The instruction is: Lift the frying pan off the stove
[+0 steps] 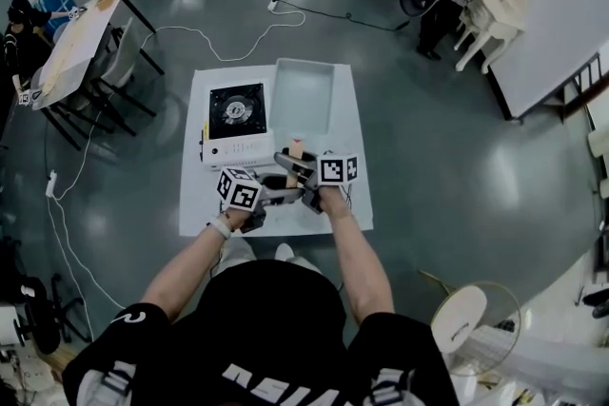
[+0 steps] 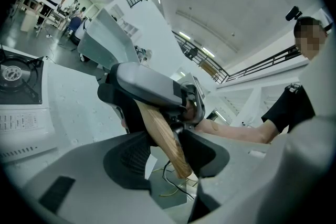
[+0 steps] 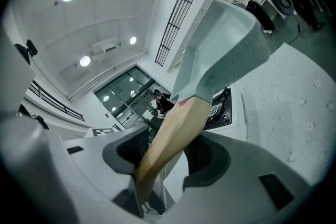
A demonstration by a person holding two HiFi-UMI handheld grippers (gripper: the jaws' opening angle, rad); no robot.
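Between the fingers of the left gripper (image 2: 168, 150) and right gripper (image 3: 164, 159), the wooden handle (image 1: 296, 150) sits clamped, probably to steady the frying pan (image 1: 303, 95) held beyond the fingertips, beside the stove (image 1: 236, 121).

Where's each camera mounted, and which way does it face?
Head view: on the person's head, facing steeply down at the white table, stove and frying pan; forearms, left gripper and right gripper show.
Left gripper view: on that gripper, facing along jaws closed on the wooden handle; right gripper, forearm beyond.
Right gripper view: on that gripper, facing up the gripped handle to the frying pan; own jaws only.
Both gripper views share handle and stove.
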